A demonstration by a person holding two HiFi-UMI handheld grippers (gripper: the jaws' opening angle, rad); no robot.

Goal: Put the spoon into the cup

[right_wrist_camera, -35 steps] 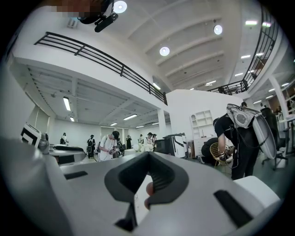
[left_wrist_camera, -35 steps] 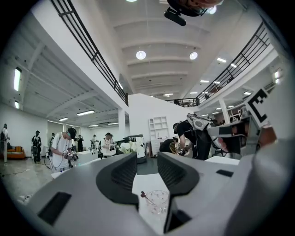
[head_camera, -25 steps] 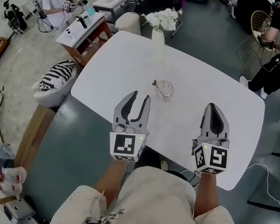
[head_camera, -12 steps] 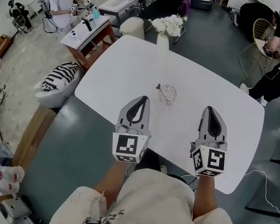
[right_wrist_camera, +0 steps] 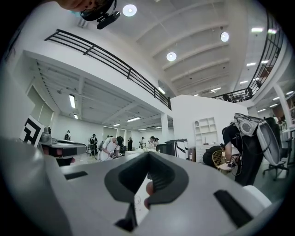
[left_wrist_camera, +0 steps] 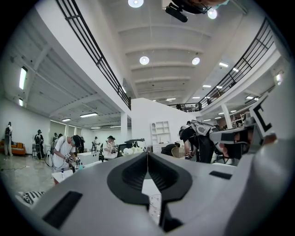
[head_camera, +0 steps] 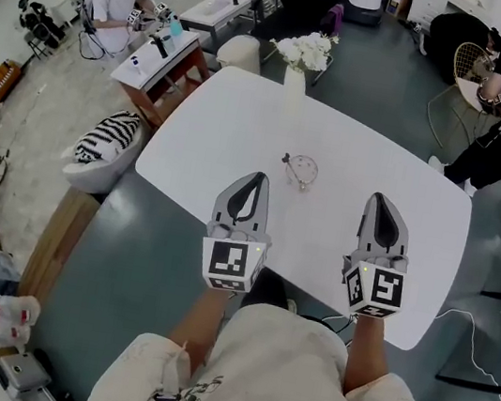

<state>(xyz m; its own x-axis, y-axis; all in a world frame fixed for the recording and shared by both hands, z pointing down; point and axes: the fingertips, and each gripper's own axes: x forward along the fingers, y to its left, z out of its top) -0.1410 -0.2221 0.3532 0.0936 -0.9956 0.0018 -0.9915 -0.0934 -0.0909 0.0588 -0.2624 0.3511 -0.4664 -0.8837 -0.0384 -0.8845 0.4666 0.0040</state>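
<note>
A clear glass cup [head_camera: 304, 170] stands in the middle of the white table [head_camera: 381, 160]. A small spoon [head_camera: 289, 162] leans at the cup's left rim with its handle end pointing out to the left; how deep it sits inside I cannot tell. My left gripper [head_camera: 255, 178] hovers nearer than the cup and a little to its left, jaws shut on nothing. My right gripper [head_camera: 380, 200] is off to the cup's right, also shut and empty. The left gripper [left_wrist_camera: 147, 155] and the right gripper [right_wrist_camera: 148, 155] each show closed jaws in their own views.
A white vase of white flowers [head_camera: 297, 67] stands at the table's far edge. A zebra-striped stool [head_camera: 102, 139] sits left of the table. People work at benches [head_camera: 153, 45] far left, and a person [head_camera: 500, 103] stands far right. The table's near edge is under my hands.
The left gripper's jaws went from wide open to shut with nothing between them. Both grippers stayed nearly in place.
</note>
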